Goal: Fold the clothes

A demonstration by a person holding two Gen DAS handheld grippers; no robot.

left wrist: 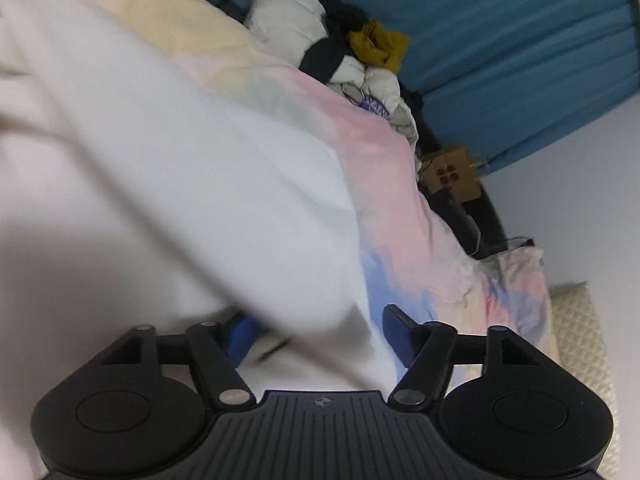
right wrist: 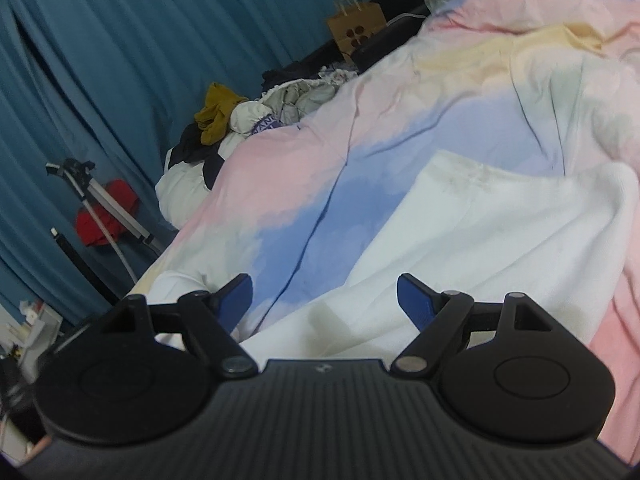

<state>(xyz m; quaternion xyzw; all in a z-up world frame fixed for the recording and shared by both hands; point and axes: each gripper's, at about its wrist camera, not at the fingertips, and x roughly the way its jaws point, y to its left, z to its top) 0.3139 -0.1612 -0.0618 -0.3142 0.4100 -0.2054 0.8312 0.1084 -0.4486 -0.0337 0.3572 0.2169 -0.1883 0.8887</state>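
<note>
So at this point I was barely into it, honestly. The white garment (right wrist: 492, 240) was lying spread on the pastel duvet (right wrist: 304, 184) at the near edge of the bed, just in front of my right claw (right wrist: 325, 298). It looked partly laid out, with one straight edge showing, but I wouldn't call it folded. That claw was released, jaws wide, hovering over the cloth with nothing pinched.

My left claw (left wrist: 316, 334) was harder to read. White fabric was draped over the gap and hid one pad, and everything was blurred. The pads stood apart and didn't look to be pressing it, so I'd say released too.

Still left: the whole heap of unfolded clothes (right wrist: 224, 136) at the far left side of the bed, by the blue curtain (right wrist: 120, 60).
</note>
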